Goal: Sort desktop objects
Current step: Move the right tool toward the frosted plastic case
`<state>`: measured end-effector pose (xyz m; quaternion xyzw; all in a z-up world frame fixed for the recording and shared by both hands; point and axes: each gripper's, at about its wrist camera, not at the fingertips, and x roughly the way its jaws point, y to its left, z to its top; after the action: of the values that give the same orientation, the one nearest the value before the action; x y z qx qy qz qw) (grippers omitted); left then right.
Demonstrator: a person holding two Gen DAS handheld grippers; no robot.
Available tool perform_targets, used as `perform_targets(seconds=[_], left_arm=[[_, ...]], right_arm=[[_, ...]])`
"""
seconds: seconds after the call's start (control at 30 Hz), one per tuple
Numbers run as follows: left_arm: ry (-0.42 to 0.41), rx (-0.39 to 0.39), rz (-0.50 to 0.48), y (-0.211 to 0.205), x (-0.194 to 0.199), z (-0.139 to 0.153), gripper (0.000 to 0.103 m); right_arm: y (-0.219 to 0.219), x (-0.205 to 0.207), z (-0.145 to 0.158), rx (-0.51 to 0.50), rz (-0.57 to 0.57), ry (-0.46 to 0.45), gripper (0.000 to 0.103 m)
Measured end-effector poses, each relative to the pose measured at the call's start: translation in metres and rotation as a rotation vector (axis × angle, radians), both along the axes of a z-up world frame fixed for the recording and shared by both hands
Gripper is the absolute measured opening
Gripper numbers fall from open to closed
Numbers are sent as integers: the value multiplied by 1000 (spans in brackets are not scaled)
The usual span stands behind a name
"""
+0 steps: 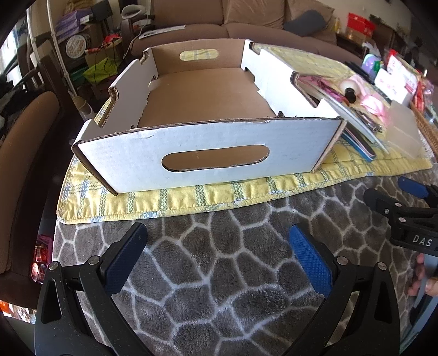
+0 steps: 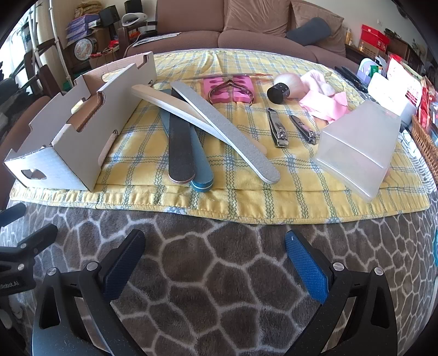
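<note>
Left claw: left gripper (image 1: pixel 217 253) hangs over the grey patterned blanket (image 1: pixel 219 273), tilted down, jaws spread wide with nothing between them.
Right claw: right gripper (image 2: pixel 215 260) hangs over the same blanket, also tilted down, jaws spread wide and empty; it shows at the right edge of the left wrist view too, with fingertips of a hand (image 1: pixel 418 273) below it.
Box: white cardboard box (image 1: pixel 208 153) sits on the left part of the yellow checked cloth (image 2: pixel 246 202), open at the top, brown inside, nothing visible in it, oval handle hole in the near wall.
Cloth: lies over the blanket, its near hem just ahead of both claws.
Nail files: 4 long files in a crossed heap just right of the box; black file (image 2: pixel 179 145) lies on the blue file (image 2: pixel 201 167), pale cream file (image 2: pixel 175 105) and grey file (image 2: pixel 227 128) lie across them.
Clippers: 2 metal nail clippers (image 2: pixel 277 130) side by side, right of the files, apart from them.
Toe separators: pink pair (image 2: pixel 231 87) behind the files, with a metal tool resting on it.
Brush: black-handled brush (image 2: pixel 279 91) with pale bristles, beside a pink cloth (image 2: pixel 325 104).
Plastic box: clear plastic container (image 2: pixel 358 148) at the right end of the yellow cloth, near the clippers.
Background: brown sofa (image 2: pixel 246 24) behind the table.
</note>
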<state>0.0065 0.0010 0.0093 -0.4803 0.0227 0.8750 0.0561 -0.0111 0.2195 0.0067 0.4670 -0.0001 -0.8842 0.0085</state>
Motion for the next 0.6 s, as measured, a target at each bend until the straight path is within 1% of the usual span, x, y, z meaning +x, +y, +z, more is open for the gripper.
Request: perform_targets(seconds=[0.1, 0.23, 0.37, 0.5, 0.6], left_arm=[[11, 32, -25, 0, 5, 9, 103], [47, 38, -41, 2, 8, 25, 103], [55, 75, -20, -5, 5, 41, 103], [63, 81, 8, -11, 1, 51, 103], [67, 69, 15, -10, 0, 55, 103]], right_arm=[[1, 1, -1, -6, -4, -4, 103], [2, -1, 5, 0, -15, 7, 103], [3, 2, 15, 20, -22, 30, 103], [1, 4, 24, 27, -20, 54, 103], [-2, 5, 29, 30, -13, 61, 103]])
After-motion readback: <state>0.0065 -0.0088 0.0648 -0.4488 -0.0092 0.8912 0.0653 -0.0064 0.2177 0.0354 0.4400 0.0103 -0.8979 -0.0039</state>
